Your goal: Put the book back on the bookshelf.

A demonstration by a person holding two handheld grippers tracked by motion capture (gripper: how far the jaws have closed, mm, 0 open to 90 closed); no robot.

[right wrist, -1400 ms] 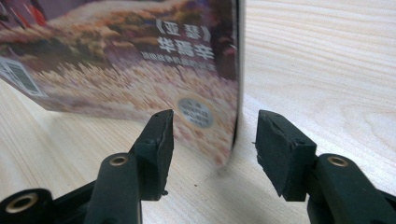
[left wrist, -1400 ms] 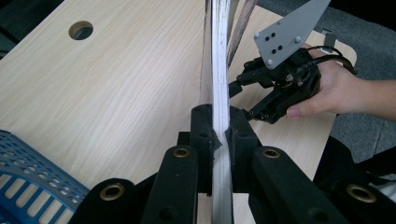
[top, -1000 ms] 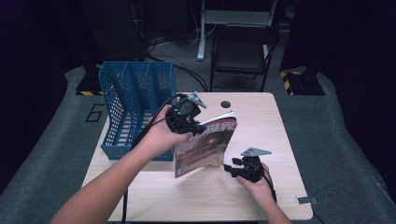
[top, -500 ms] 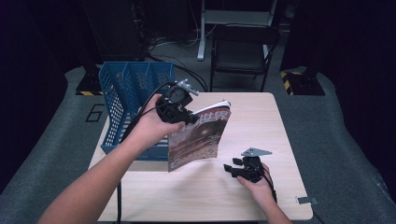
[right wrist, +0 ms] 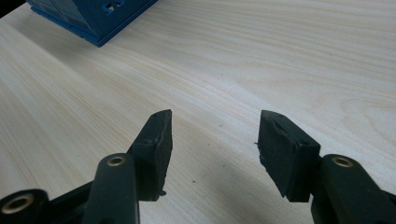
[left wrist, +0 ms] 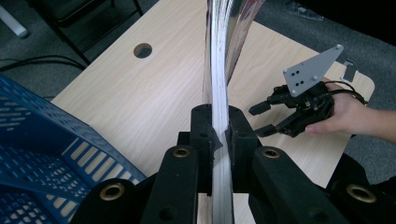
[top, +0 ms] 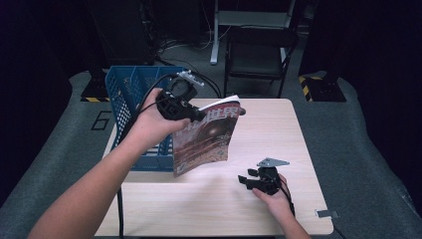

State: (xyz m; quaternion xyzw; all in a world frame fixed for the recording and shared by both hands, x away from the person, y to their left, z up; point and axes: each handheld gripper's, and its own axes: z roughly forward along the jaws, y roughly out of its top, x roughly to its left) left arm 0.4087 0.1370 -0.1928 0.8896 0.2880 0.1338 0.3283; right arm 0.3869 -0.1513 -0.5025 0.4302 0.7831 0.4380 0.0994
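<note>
Blue basket [top: 130, 107]: upper left of the high view, standing on the left part of the tabletop [top: 278, 129]. Its near wall is partly covered by the person's left forearm, and in the left gripper view its lattice side is cut off at the lower left corner.

Left gripper [top: 191, 115]: left of centre in the high view, held up above the tabletop. Its fingers [left wrist: 201, 128] are clamped tight on the edge of the magazine, one on each face.

Magazine [top: 206, 137]: centre of the high view, hanging clear of the tabletop from its upper left corner, tilted, just right of the basket. Glossy cover in reddish brown with a round shape in the middle and large pale characters along the top, too small to read. In the left gripper view it shows edge-on as a thin pale stack of pages, its top cut off by the frame.

Round hole [left wrist: 142, 50]: upper left in the left gripper view, set in the tabletop.

Right gripper [top: 246, 180]: lower right of centre in the high view, resting low on the tabletop, well apart from the magazine. Its fingers [right wrist: 156, 140] stand wide apart with bare wood between them.
</note>
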